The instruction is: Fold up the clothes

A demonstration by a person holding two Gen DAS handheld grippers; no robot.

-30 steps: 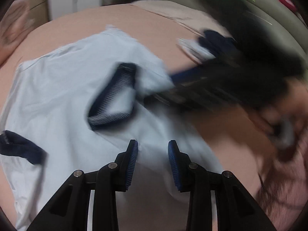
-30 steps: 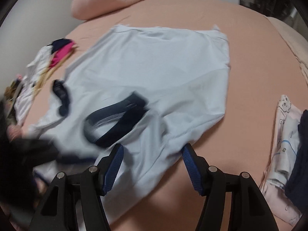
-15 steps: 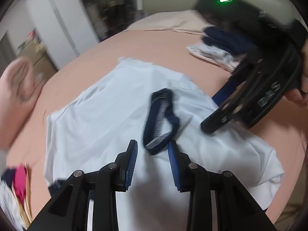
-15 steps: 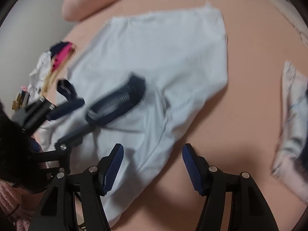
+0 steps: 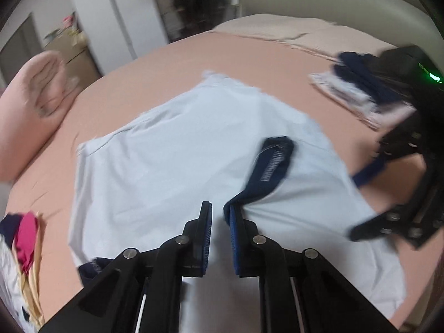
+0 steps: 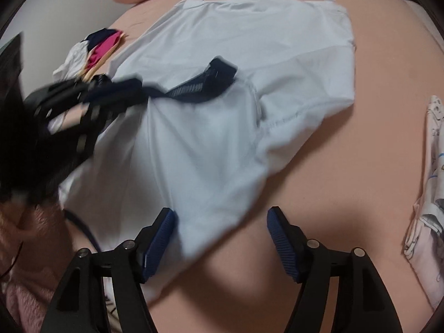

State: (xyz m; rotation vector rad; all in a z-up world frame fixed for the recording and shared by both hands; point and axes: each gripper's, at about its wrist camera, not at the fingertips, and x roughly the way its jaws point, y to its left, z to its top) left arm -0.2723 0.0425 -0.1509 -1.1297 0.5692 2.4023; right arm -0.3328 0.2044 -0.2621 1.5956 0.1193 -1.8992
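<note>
A pale blue T-shirt (image 5: 172, 172) with a navy collar (image 5: 273, 163) lies spread on the pink bed; it also shows in the right wrist view (image 6: 236, 88), with the collar (image 6: 205, 86) near its middle. My left gripper (image 5: 221, 222) has its jaws close together at the near end of the collar; the blur hides whether cloth is pinched. It appears blurred in the right wrist view (image 6: 111, 94). My right gripper (image 6: 222, 230) is open, with the shirt's near edge between its fingers. It appears at the right in the left wrist view (image 5: 369, 177).
A pink pillow (image 5: 36, 105) lies at the back left. Folded clothes (image 5: 358, 94) are stacked at the right, also seen in the right wrist view (image 6: 427, 208). A small heap of pink, navy and white garments (image 6: 94, 50) lies left of the shirt.
My left gripper's jaws have narrowed and moved up to the collar's near end. My right gripper has moved in along the shirt's near edge, still open.
</note>
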